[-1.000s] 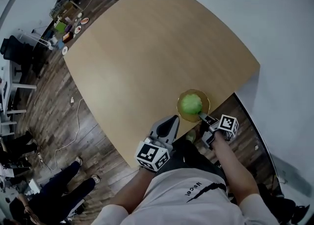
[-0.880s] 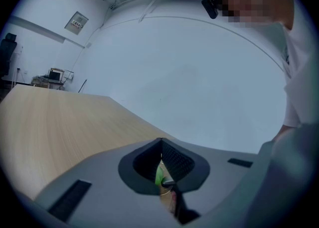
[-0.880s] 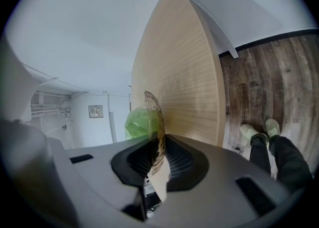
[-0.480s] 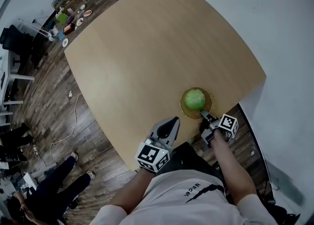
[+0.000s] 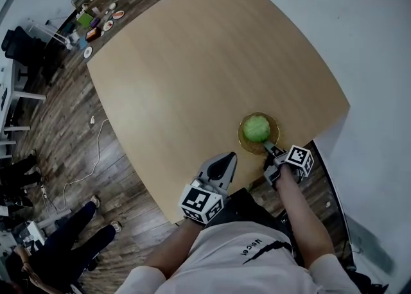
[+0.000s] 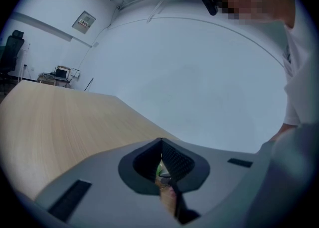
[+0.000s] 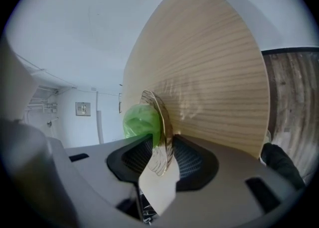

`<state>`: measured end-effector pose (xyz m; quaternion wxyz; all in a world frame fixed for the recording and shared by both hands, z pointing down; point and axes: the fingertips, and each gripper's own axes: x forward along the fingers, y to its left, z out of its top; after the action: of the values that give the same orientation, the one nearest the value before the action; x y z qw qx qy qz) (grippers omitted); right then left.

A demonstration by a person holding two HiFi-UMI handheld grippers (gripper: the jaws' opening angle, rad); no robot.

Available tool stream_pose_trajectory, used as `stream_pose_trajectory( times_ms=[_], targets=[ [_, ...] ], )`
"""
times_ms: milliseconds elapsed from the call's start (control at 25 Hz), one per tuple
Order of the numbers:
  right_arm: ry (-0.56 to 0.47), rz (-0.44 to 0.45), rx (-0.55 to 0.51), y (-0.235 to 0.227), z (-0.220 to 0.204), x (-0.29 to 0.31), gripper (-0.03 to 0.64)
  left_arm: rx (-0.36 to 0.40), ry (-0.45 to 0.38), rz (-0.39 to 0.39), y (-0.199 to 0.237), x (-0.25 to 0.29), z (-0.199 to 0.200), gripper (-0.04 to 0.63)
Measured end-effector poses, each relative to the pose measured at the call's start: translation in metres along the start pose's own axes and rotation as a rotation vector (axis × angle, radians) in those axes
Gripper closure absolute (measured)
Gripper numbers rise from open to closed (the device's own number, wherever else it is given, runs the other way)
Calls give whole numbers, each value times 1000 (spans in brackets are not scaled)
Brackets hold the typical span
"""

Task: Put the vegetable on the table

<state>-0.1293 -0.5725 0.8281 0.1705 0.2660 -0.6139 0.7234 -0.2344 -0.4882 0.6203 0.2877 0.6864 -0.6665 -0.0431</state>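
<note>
Head view shows one green vegetable [image 5: 257,128] sitting on one amber glass plate [image 5: 242,136]. The plate rests on the wooden table [image 5: 192,68], close to the near right edge. The right gripper [image 5: 270,151] meets the plate at its near rim, so the vegetable lies just beyond the jaw tips and is not touched by them.

In the right gripper view the plate [image 7: 163,117] stands edge-on between the jaws of the right gripper [image 7: 162,145], with the vegetable [image 7: 138,120] on its left face. These jaws have just been opening and now stand spread wide. The rim is between them, and a gap shows on either side of it, so the pads do not press on it.

The right forearm comes up from the lower right of the head view. Its gripper points up and to the left at the plate and tilts downward, with its marker cube [image 5: 298,160] behind the jaws.

The left gripper [image 5: 229,156] hangs over the table's near edge, left of the plate and apart from it, pointing up the picture. Its marker cube [image 5: 200,203] is nearest the person.

In the left gripper view the left gripper [image 6: 161,142] has its jaws pressed together at the tips with nothing between them, and the table [image 6: 60,117] stretches away to the left.

By count there are two grippers, one plate, one vegetable and one table.
</note>
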Motion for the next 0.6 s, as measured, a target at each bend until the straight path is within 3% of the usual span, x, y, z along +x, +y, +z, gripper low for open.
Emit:
stream_pose_trajectory(
  times_ms=[200, 440, 600],
  targets=[
    [-10, -71, -15, -6, 2, -8, 485, 4, -7, -9, -2, 1, 7, 581],
    [-28, -76, -56, -3, 4, -27, 485, 8, -3, -26, -13, 3, 6, 581],
    [-16, -55, -146, 8, -2, -43, 486, -2, 26, -9, -18, 4, 2, 581]
  ],
)
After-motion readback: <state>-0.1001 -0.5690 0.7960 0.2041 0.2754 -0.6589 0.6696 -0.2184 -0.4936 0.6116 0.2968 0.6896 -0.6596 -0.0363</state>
